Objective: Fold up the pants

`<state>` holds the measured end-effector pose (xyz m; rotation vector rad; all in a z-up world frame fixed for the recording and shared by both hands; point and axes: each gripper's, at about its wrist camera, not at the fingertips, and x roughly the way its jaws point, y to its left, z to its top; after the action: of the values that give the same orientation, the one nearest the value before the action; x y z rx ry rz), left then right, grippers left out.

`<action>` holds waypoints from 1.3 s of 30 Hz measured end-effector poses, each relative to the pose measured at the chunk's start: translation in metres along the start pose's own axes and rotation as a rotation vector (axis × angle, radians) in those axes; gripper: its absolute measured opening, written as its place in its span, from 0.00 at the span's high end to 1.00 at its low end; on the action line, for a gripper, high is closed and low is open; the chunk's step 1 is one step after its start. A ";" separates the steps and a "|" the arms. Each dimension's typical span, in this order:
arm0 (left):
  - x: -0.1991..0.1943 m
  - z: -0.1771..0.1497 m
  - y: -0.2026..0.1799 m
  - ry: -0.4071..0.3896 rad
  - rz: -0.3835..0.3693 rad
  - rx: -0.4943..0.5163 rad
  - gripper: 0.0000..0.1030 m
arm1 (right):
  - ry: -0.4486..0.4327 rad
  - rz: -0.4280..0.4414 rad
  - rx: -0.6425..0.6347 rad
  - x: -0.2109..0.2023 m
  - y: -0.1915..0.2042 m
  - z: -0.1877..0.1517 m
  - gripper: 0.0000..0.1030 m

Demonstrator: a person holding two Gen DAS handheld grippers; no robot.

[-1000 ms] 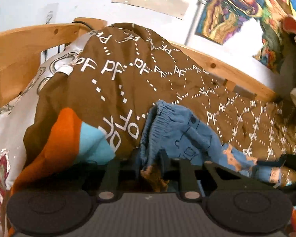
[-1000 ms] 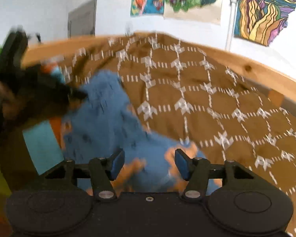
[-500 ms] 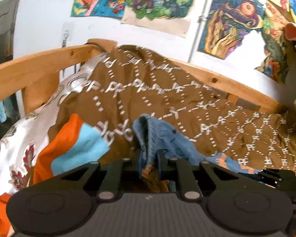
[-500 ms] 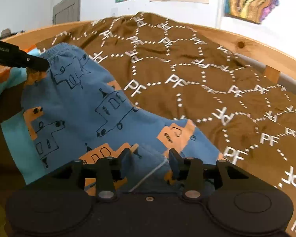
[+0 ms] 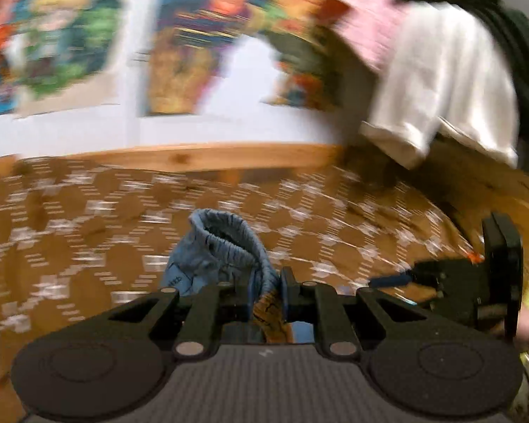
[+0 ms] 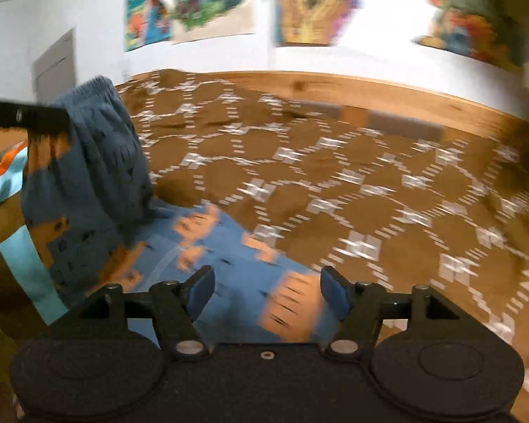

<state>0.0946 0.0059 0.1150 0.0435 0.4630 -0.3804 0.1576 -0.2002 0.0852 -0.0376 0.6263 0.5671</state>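
Note:
The blue pants with orange patches (image 6: pixel 208 246) lie on the brown patterned bedspread (image 6: pixel 335 176). My left gripper (image 5: pixel 266 290) is shut on the pants' elastic waistband (image 5: pixel 225 239) and holds it lifted; it also shows in the right wrist view (image 6: pixel 35 120) at the far left with the waistband end hanging from it. My right gripper (image 6: pixel 266 289) is open, its blue pads (image 6: pixel 199 287) just above the lower part of the pants. It also appears in the left wrist view (image 5: pixel 476 275) at the right. Both views are motion-blurred.
A wooden bed rail (image 5: pixel 211 157) runs along the far side under wall posters (image 6: pixel 194 0). White and pink clothes (image 5: pixel 441 81) hang at the upper right. An orange and light-blue cloth (image 6: pixel 7 183) lies at the left edge of the bed.
My left gripper has swung to the right with the waistband, carrying it over the bed. My right gripper has opened wider and let go of the pants' lower part.

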 end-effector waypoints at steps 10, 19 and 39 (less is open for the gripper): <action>0.069 -0.065 -0.093 0.206 -0.130 0.300 0.51 | -0.023 -0.145 0.219 -0.038 -0.069 -0.054 0.24; 0.083 -0.100 -0.083 0.305 -0.051 0.390 0.43 | -0.036 0.085 0.171 -0.009 -0.041 -0.042 0.24; 0.068 -0.084 -0.079 0.281 -0.080 0.338 0.92 | -0.017 0.241 0.410 0.026 -0.050 -0.044 0.91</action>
<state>0.0860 -0.0808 0.0129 0.4115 0.6750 -0.5315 0.1765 -0.2383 0.0283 0.4328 0.7263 0.6605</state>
